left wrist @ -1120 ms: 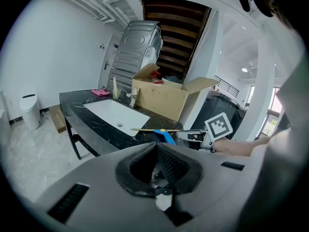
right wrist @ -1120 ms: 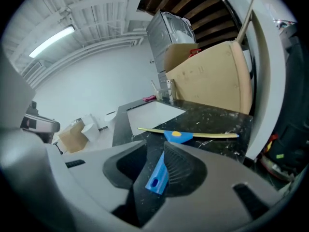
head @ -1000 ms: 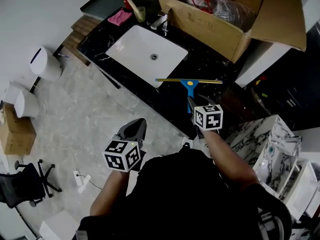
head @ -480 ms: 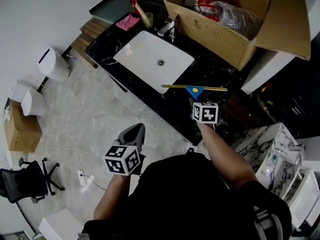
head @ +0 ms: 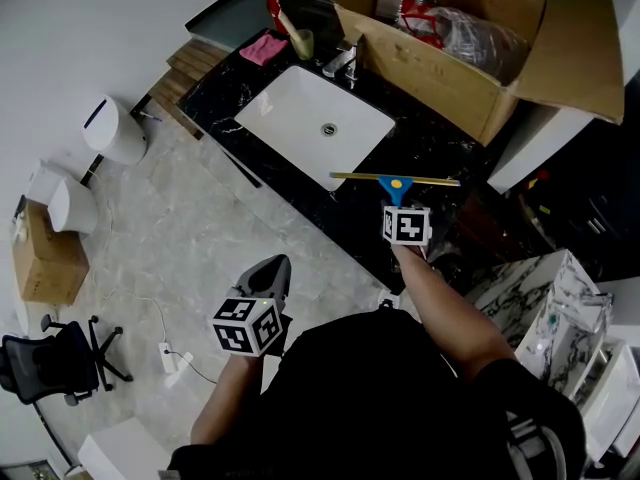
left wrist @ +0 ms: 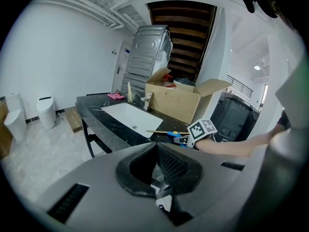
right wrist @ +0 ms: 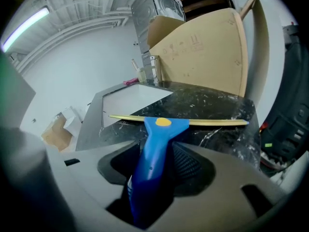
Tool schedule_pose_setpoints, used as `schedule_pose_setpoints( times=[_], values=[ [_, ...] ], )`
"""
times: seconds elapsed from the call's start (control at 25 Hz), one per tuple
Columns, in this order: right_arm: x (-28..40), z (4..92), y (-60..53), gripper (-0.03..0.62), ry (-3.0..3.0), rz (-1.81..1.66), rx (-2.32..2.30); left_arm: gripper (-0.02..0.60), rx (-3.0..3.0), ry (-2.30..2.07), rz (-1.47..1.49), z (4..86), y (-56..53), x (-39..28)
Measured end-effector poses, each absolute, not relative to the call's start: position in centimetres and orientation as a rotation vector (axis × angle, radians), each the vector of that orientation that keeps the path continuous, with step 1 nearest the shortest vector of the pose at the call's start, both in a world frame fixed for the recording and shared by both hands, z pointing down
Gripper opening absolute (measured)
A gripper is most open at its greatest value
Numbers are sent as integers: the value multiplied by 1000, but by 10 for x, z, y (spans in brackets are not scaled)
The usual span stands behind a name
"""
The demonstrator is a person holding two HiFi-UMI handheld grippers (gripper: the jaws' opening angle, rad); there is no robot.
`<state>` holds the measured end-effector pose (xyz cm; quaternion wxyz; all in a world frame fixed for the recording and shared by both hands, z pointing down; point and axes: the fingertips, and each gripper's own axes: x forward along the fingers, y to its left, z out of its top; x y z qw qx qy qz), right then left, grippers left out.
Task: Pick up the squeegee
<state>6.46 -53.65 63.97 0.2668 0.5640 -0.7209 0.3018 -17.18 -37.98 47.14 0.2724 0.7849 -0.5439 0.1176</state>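
The right gripper [head: 398, 202], jaws just opening and unclenched, straddles the squeegee [head: 395, 180] handle (blade at twelve o'clock) to grab it.

You've got a white sink [head: 325, 128] set in the blk marble counter [head: 425, 148], faucet [head: 343, 63] behind it, pink cloth [head: 263, 49] at the far corner, open cardboard box [head: 440, 68] on the rt. Toilet [head: 115, 128] & office chair [head: 60, 363] on the floor.

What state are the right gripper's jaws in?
Open: the right gripper has just been opening its jaws; the blue handle of the squeegee lies between them, with a gap beside it.
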Motion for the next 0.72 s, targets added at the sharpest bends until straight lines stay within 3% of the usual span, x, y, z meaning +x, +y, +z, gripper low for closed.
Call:
schedule_pose_setpoints(
  times=[0.28,0.4,0.72],
  values=[
    [67,645,-536,212,-1904,803,1534,17,2105,-1465,308,473,-368,-175],
    [75,644,-538,155,-1892,814,1545,17,2101,-1458,301,476,-361,-176],
    [77,643,-542,142,-1919,789,1507,17,2105,-1433,276,480,-343,-183]
  ],
)
